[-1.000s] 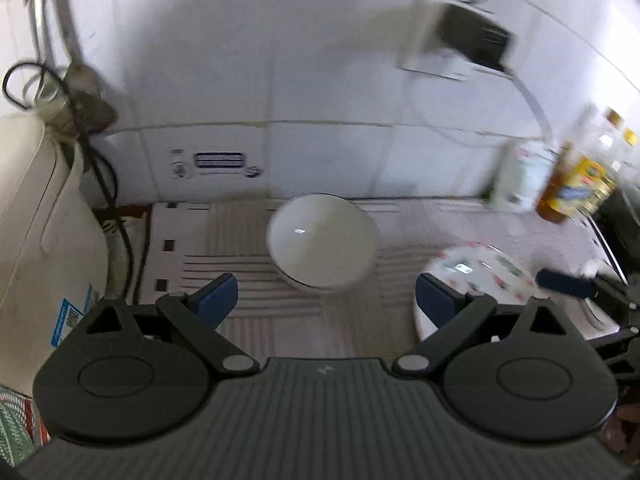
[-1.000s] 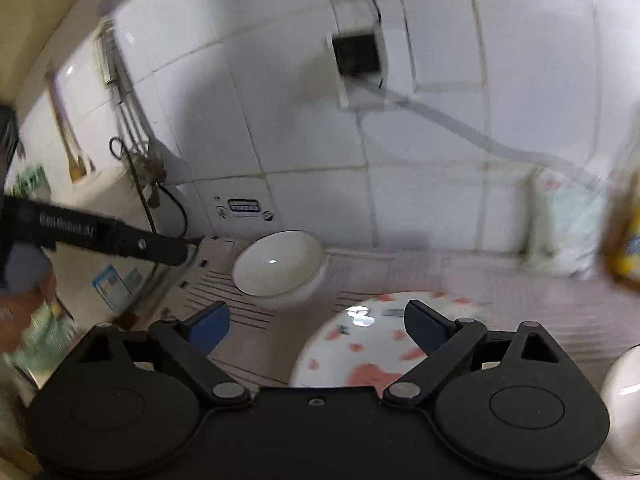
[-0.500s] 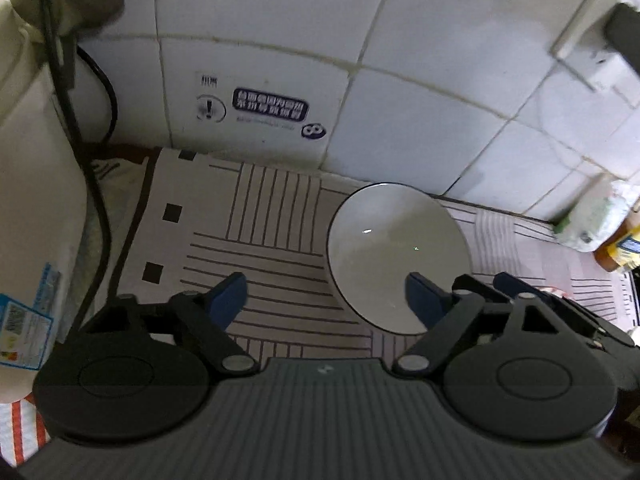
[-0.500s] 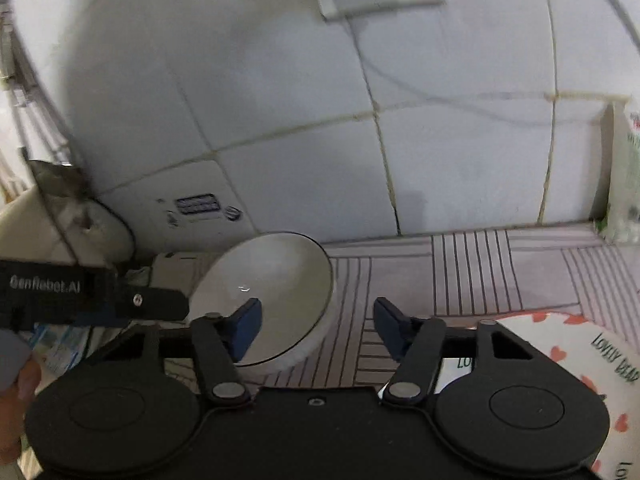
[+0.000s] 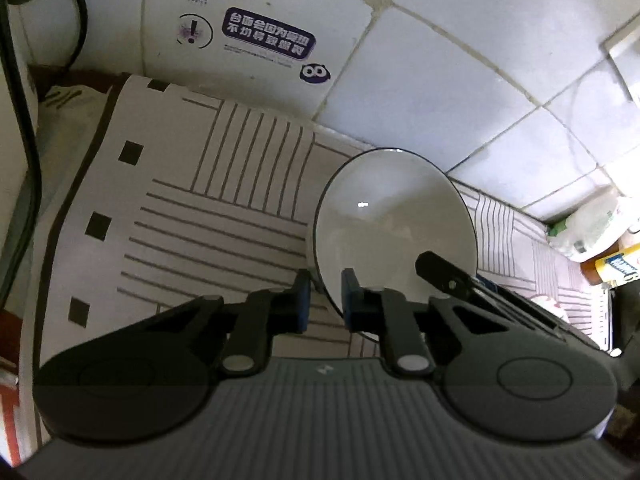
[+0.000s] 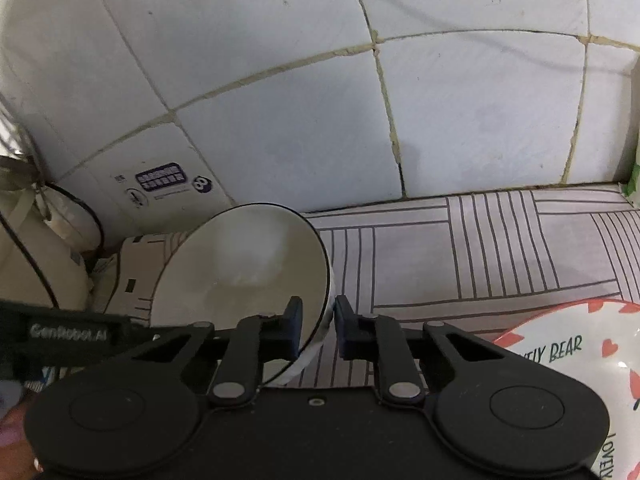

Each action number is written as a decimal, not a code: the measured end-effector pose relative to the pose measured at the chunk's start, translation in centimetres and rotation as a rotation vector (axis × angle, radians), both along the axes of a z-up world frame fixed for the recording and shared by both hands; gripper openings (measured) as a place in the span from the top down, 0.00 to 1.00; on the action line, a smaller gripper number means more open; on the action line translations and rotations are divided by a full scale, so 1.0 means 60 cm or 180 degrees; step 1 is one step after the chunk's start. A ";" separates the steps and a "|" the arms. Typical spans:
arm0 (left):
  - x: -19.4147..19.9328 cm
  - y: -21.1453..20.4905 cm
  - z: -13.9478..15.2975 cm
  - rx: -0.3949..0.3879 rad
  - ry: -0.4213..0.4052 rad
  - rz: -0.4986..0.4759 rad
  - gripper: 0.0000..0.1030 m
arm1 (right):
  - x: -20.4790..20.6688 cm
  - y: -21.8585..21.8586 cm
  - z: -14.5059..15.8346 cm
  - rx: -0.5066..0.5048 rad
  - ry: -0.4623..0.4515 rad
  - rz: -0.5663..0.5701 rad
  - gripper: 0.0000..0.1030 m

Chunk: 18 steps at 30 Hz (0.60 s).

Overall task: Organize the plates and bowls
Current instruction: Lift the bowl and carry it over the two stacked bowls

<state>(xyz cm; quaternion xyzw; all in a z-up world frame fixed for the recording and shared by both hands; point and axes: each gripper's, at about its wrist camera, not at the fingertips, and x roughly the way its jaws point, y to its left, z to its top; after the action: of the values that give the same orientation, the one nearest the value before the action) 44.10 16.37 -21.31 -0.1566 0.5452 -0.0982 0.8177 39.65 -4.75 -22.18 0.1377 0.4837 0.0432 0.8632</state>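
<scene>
Left wrist view: white bowl (image 5: 394, 224) on striped mat (image 5: 208, 216), partly hidden behind both grippers. Left gripper (image 5: 325, 300) and right gripper (image 6: 316, 330) clamped on opposite rims. Beside bowl, printed plate (image 6: 580, 364) cut off at edge.

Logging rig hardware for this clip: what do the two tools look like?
Both tools, left and right, are matte black with round pivot housings, silver pins and dark blue pads. In the right wrist view, the left one's side bears white GenRobot.AI lettering.
</scene>
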 end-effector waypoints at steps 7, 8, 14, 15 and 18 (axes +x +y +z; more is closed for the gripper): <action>-0.036 -0.017 0.024 0.0053 0.0046 -0.0161 0.85 | -0.021 -0.010 0.059 0.0053 -0.0105 0.0049 0.82; -0.045 -0.018 0.029 0.0042 0.0044 -0.0175 0.85 | -0.028 -0.013 0.068 0.0061 -0.0147 0.0072 0.82; -0.093 -0.029 0.074 0.0001 -0.0062 -0.0200 0.85 | -0.072 -0.037 0.105 0.0152 -0.0257 0.0053 0.84; -0.098 -0.032 0.081 0.0017 -0.0090 -0.0235 0.85 | -0.085 -0.046 0.114 0.0198 -0.0299 0.0038 0.84; -0.121 -0.050 0.117 0.0043 -0.0197 -0.0370 0.85 | -0.117 -0.067 0.139 0.0234 -0.0388 -0.0030 0.84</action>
<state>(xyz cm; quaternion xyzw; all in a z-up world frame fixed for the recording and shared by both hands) 36.84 13.36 -14.32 -0.1161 0.5285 -0.1467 0.8281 32.63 -8.76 -13.86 0.1686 0.4277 0.0652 0.8856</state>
